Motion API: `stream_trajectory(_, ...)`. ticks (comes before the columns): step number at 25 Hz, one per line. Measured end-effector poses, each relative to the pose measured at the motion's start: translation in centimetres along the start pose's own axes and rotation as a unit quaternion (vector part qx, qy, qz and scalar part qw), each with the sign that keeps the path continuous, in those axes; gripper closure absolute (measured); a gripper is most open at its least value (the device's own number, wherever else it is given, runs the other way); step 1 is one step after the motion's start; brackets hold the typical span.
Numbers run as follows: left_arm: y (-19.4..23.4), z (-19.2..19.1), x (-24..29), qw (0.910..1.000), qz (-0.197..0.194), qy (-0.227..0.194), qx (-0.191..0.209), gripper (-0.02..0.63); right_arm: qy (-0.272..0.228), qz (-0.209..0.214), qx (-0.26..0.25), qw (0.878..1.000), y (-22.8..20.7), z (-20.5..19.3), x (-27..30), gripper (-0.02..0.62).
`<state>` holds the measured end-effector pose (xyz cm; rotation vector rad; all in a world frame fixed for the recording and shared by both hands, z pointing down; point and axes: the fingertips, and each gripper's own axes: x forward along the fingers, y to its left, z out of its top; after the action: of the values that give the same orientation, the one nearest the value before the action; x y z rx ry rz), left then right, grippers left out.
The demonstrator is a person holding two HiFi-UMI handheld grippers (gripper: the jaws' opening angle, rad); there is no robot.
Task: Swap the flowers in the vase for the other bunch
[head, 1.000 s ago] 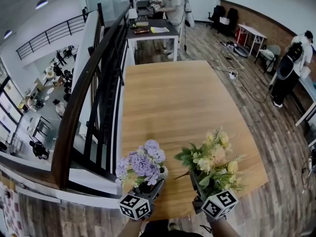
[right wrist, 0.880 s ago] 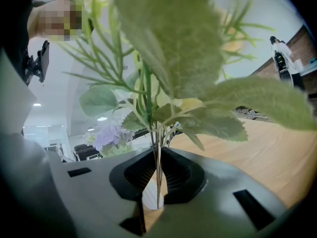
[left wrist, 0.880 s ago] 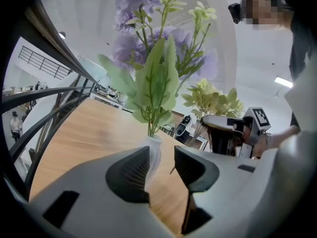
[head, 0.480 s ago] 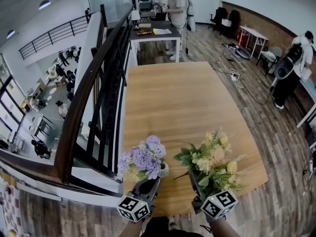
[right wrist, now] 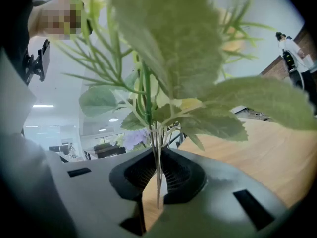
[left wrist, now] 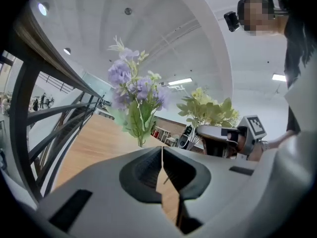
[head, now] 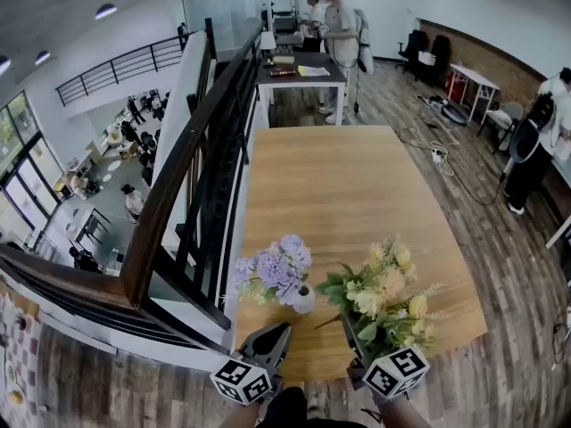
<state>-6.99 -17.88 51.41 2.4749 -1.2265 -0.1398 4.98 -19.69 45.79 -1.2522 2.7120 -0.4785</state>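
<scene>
Backed the left gripper away from the purple bunch since a second earlier, toward the near edge of the table. Had just closed its jaws, earlier spread wide, flat together on nothing. Held the right gripper at the near right, jaws clamped on the thin stems of the yellow-green bunch, blooms upright above it. Left the purple bunch standing in the small white vase just beyond the left gripper, clear of its tips, by the table's left edge and just left of the yellow-green bunch. Ran alongside a dark railing on the left. Saw, past the table's far end, a second table with people standing beside it.
</scene>
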Motion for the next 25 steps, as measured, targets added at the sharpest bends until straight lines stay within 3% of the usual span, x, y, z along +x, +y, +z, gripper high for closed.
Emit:
stream_trajectory(14, -6.1, 2.0, -8.8, 0.9949, 0.053, -0.08, 0.033, 0.591, 0.005, 0.07, -0.019, 0.997, 6.4, -1.6, -5.2, 0.541)
stream_trajectory(25, -8.4, 2.2, -11.3, 0.994, 0.06, -0.08, 0.044, 0.591, 0.011, 0.081, -0.025, 0.996, 8.4, -2.5, -7.4, 0.541)
